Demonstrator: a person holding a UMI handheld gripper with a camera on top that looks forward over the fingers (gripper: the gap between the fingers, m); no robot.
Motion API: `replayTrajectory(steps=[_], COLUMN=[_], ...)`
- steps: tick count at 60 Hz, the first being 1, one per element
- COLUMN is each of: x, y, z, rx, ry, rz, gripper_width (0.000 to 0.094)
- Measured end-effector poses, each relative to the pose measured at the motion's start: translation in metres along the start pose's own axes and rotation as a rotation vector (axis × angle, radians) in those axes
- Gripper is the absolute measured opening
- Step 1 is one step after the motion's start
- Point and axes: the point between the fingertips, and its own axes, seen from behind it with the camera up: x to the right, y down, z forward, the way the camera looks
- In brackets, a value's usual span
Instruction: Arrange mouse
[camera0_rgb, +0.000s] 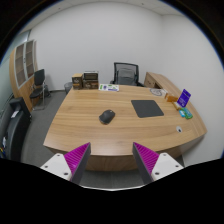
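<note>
A dark computer mouse (106, 116) lies on the wooden conference table (75, 125), left of a dark grey mouse pad (146, 107). My gripper (112, 158) hovers above the table's near edge, well short of the mouse. Its two fingers stand wide apart, purple pads (76, 157) facing inward, with nothing between them.
A laptop with a purple screen (183, 98) and a small green item (180, 127) sit at the table's right end. Papers (108, 88) lie at the far side. A black office chair (125, 73) stands beyond the table, another chair (38, 86) and shelving at the left wall.
</note>
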Motion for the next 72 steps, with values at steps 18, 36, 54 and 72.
replayTrajectory(steps=[18,36,54,72], x=[-0.011,-0.021,-0.030,-0.037], y=[-0.001,-0.007,-0.008,-0.021], z=[0.027,0.075,0.154,0.241], rx=[0.009,0.029,0.020,0.006], ry=[-0.030,-0.055,-0.072,-0.076], rz=[-0.009,-0.007,0.010,0.015], gripper_width=[0.0862,0.0864,0.0862,0.0860])
